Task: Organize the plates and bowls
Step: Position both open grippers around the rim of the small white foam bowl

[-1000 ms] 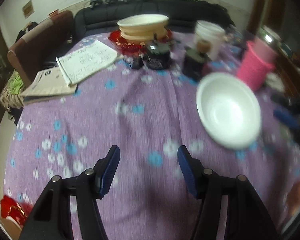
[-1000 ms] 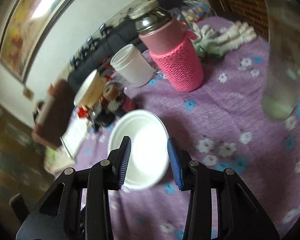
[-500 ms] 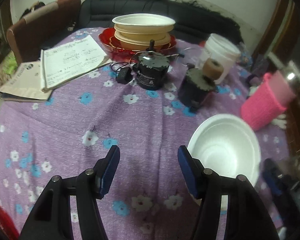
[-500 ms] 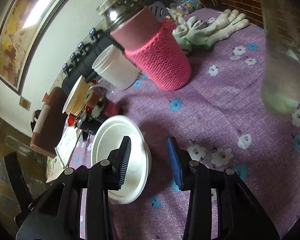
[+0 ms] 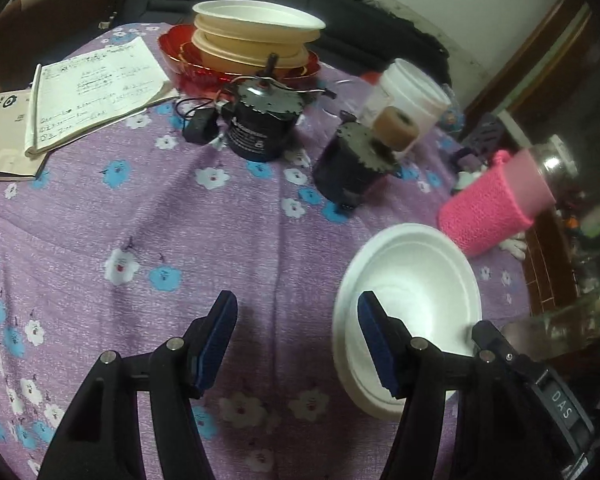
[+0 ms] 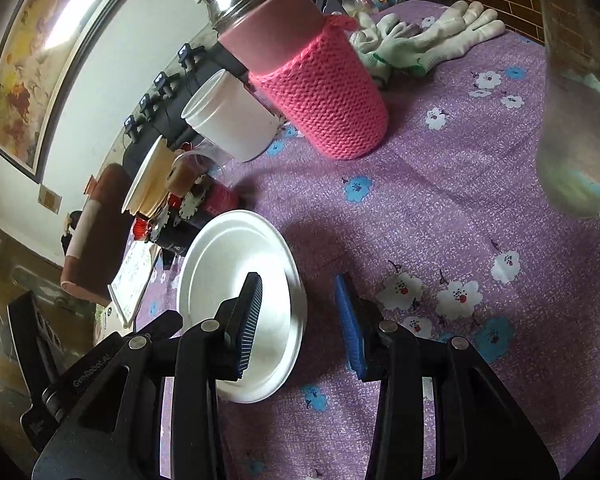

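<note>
White foam bowl (image 5: 410, 304) sits on the purple cloth (image 5: 140, 208), the right gripper (image 6: 298, 320) straddling its rim, jaws apart, gripping nothing. Left gripper (image 5: 296, 340) hangs released beside it. Next: pinch the rim, carry it to the stack of 3 or so dishes (image 5: 256, 40).

Matt foam bowl (image 5: 416, 280), woven tablecloth (image 5: 180, 240)

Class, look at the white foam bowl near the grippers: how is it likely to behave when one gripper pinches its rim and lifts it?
The foam bowl looks thin-walled, so it is probably very light. Its rim may flex or dent under a hard pinch. Sitting loose on the cloth, it would likely slide at a nudge rather than tip, being wide and shallow.
</note>
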Demonstrator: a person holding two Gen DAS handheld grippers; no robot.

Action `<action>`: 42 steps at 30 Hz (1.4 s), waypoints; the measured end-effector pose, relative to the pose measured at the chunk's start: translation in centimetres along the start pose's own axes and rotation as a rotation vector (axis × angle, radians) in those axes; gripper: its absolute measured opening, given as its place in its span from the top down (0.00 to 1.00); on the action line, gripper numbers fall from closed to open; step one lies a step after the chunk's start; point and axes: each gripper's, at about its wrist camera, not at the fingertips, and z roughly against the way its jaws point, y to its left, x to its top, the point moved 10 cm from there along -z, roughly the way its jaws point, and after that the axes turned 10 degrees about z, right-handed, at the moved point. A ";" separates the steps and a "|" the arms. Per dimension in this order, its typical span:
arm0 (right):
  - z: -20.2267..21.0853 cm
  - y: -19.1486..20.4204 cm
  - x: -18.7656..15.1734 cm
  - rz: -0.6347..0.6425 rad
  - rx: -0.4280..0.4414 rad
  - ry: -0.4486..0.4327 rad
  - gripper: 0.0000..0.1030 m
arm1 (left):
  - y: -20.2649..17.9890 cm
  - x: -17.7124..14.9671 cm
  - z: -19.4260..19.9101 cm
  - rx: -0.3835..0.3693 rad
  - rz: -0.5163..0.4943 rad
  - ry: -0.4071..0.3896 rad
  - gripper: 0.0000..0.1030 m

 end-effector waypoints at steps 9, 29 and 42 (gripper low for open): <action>0.2 0.4 0.0 0.005 0.006 -0.002 0.63 | -1.4 -1.7 -1.0 0.028 -0.062 0.009 0.39; -0.6 -0.2 -0.3 0.027 -0.048 -0.007 0.63 | -1.4 -1.7 -1.8 0.154 -0.157 -0.086 0.39; -1.5 0.0 -0.8 0.019 -0.048 0.018 0.63 | -1.4 -1.7 -1.9 0.169 -0.170 -0.097 0.39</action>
